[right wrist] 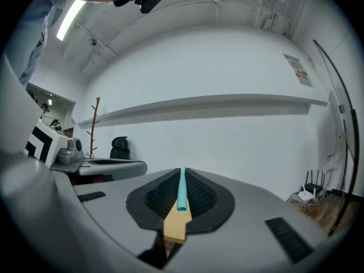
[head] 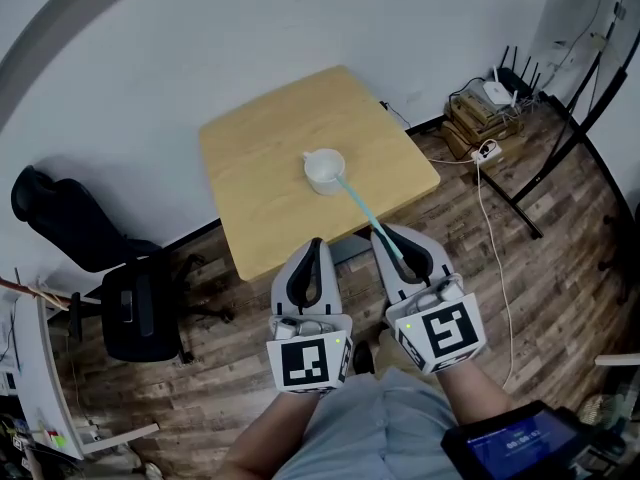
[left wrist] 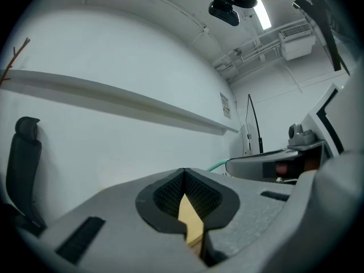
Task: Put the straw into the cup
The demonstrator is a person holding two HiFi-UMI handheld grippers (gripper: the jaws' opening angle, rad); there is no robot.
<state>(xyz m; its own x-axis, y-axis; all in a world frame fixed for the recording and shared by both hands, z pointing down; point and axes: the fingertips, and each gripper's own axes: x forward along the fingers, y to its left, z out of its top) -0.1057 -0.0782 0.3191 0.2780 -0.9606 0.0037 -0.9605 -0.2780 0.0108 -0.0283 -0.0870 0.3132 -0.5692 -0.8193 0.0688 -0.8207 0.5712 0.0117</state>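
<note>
A white cup stands near the middle of the light wooden table. A teal straw slants from the cup's rim back toward me; whether its far end sits inside the cup I cannot tell. My right gripper hangs off the table's near edge, shut on the straw's near end. In the right gripper view the straw lies pinched between the black pads of the right gripper. My left gripper hangs beside it, shut and empty. The left gripper view shows closed jaws and a bit of straw.
A black office chair and a black bag stand left of the table. At the right, a router, power strip, cables and black stand legs lie on the wooden floor. A screen device sits at my lower right.
</note>
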